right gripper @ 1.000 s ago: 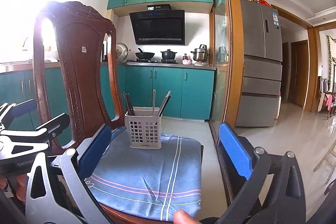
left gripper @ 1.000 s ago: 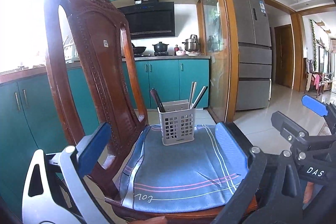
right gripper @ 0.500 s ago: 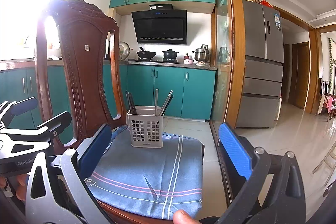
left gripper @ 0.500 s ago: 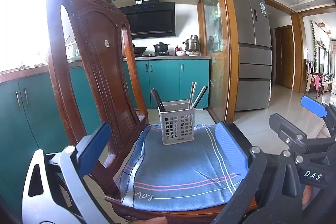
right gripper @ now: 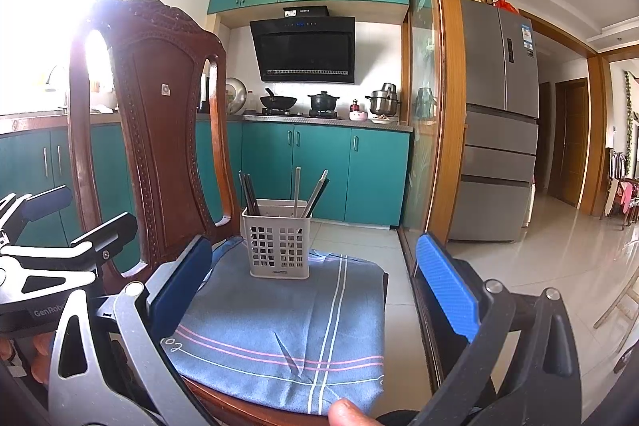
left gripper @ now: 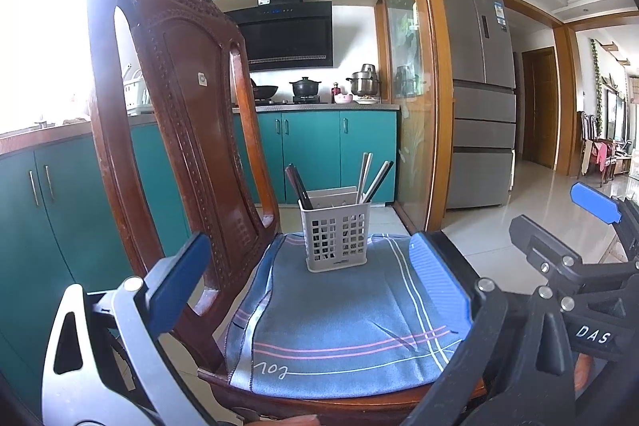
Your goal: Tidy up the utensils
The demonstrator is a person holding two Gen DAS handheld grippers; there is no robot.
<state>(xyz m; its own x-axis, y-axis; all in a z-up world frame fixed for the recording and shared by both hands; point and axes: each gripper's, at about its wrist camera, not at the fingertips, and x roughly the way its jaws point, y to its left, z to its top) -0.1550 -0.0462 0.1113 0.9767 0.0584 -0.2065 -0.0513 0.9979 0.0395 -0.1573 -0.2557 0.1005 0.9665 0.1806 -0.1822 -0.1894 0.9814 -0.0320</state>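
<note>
progress: we judge sorting near done | holder [left gripper: 336, 238] upright on cloth [left gripper: 339, 310] over chair [left gripper: 175, 114] seat, dark chopsticks [left gripper: 296, 186] left, pale utensils [left gripper: 373, 178] right | left gripper [left gripper: 307, 282], right gripper [right gripper: 315, 284]: jaws wide, empty, short of holder | left: nothing loose visible

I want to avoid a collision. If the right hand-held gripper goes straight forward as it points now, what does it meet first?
Most likely the utensil basket on the blue cloth. The right hand-held gripper is open and empty, and nothing else shows between them. Depth is uncertain in this fisheye view.
</note>
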